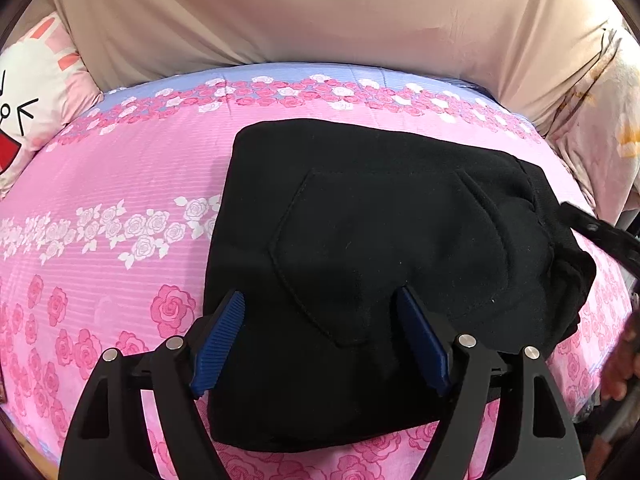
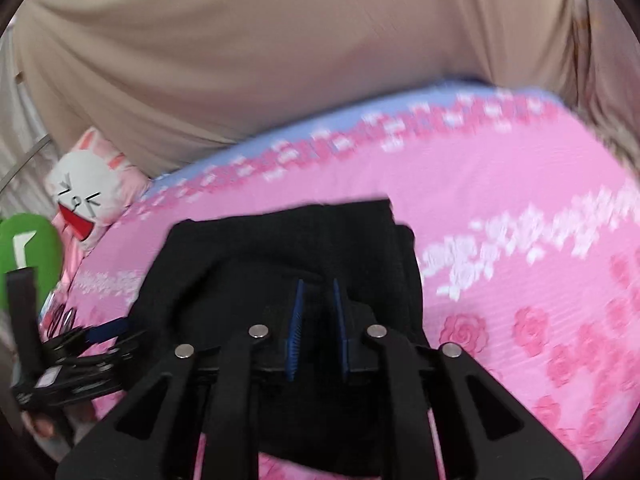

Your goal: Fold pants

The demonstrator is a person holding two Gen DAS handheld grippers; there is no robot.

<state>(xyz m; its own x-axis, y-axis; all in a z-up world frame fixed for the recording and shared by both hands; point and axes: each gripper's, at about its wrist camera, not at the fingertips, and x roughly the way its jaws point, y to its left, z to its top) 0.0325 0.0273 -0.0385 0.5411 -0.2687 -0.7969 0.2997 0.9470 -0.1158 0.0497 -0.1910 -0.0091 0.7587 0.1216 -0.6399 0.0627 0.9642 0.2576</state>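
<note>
The black pants [image 1: 384, 248] lie folded into a compact bundle on the pink rose-print bedsheet [image 1: 120, 168], back pocket facing up. My left gripper [image 1: 320, 300] is open, its blue pads spread wide over the near edge of the pants, holding nothing. In the right wrist view the pants [image 2: 280, 248] lie under my right gripper [image 2: 318, 284], whose blue pads stand close together with a narrow gap; whether they pinch cloth I cannot tell. The right gripper also shows at the right edge of the left wrist view [image 1: 600, 232].
A beige cloth-covered headboard [image 1: 320, 12] rises behind the bed. A white bunny pillow [image 1: 28, 92] lies at the far left corner, also in the right wrist view [image 2: 92, 192]. A crumpled light blanket [image 1: 600, 120] sits at the right. A green object [image 2: 28, 252] shows at left.
</note>
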